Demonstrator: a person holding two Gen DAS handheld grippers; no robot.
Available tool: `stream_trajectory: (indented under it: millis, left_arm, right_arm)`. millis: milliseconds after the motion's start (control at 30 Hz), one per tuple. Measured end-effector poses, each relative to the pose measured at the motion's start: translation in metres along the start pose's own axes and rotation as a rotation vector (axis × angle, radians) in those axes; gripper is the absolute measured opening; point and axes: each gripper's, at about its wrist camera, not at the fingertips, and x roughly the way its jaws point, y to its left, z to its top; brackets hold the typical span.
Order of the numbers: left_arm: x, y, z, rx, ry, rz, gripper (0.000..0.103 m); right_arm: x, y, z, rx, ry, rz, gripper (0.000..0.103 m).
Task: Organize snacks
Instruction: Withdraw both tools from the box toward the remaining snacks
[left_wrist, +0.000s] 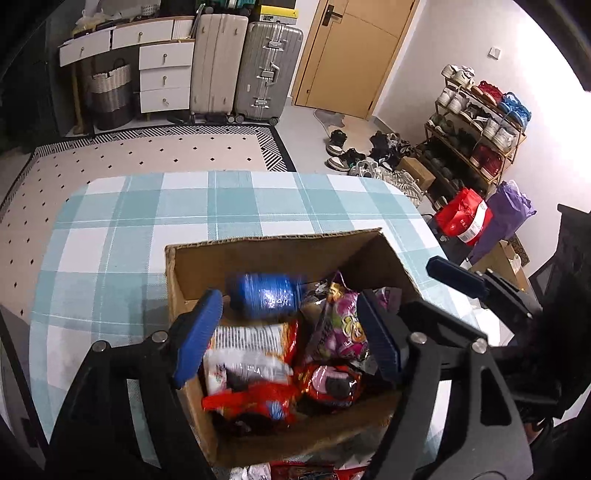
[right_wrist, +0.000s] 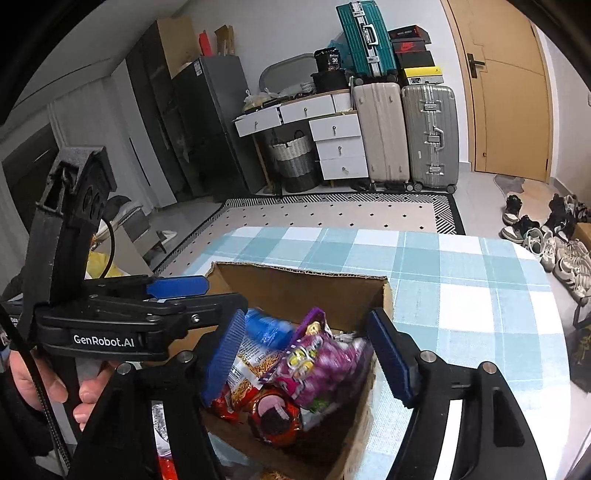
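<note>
Nearest to me, the left gripper (left_wrist: 291, 334) hangs over the cardboard box (left_wrist: 258, 251) with its jaws apart and nothing between the pads; I read this as a release posture, since the blue bottle (left_wrist: 264, 295) beyond its fingertips is blurred and free of both pads. I cannot tell whether the bottle is falling or already resting on the contents.

The right gripper (right_wrist: 306, 356) is likewise spread and empty, pointed down into the same box from the other side. The purple bag (right_wrist: 321, 354) lies between its pads in this view, but neither pad presses on it. A hand (right_wrist: 55, 387) grips the left tool's handle at the lower left of the right wrist view.

The snacks sit loose in the box: a noodle packet (left_wrist: 247, 343) against the near left wall, a red round packet (left_wrist: 332, 384) at the near right, the purple bag upright in the middle, the bottle toward the far wall. I judge the box is used as the collection point, so items are dropped in rather than arranged.

More red wrappers (left_wrist: 295, 470) lie outside the near wall, so the sorting appears unfinished.

The box stands on the checked tablecloth (left_wrist: 147, 221), well clear of the far table edge
</note>
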Motion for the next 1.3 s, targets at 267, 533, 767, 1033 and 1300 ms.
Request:
stream_trajectory:
  millis: [267, 533, 767, 1033, 1300]
  left_arm:
    - [-0.031, -0.006, -0.011, 0.003, -0.025, 0.016, 0.074]
    - [-0.071, -0.014, -0.030, 0.009, -0.050, 0.044, 0.080]
    - [-0.108, -0.024, -0.051, 0.023, -0.086, 0.068, 0.085]
    - [-0.142, -0.033, -0.079, 0.026, -0.128, 0.090, 0.093]
    - [-0.159, -0.034, -0.119, -0.003, -0.165, 0.090, 0.100]
  right_arm:
    - [-0.035, 0.011, 0.001, -0.006, -0.046, -0.005, 0.077]
    - [-0.077, 0.026, -0.003, -0.012, -0.091, -0.017, 0.085]
    - [-0.113, 0.043, -0.013, -0.018, -0.118, -0.021, 0.091]
    - [-0.148, 0.060, -0.035, -0.013, -0.149, -0.022, 0.095]
    - [-0.170, 0.082, -0.064, -0.044, -0.154, -0.021, 0.096]
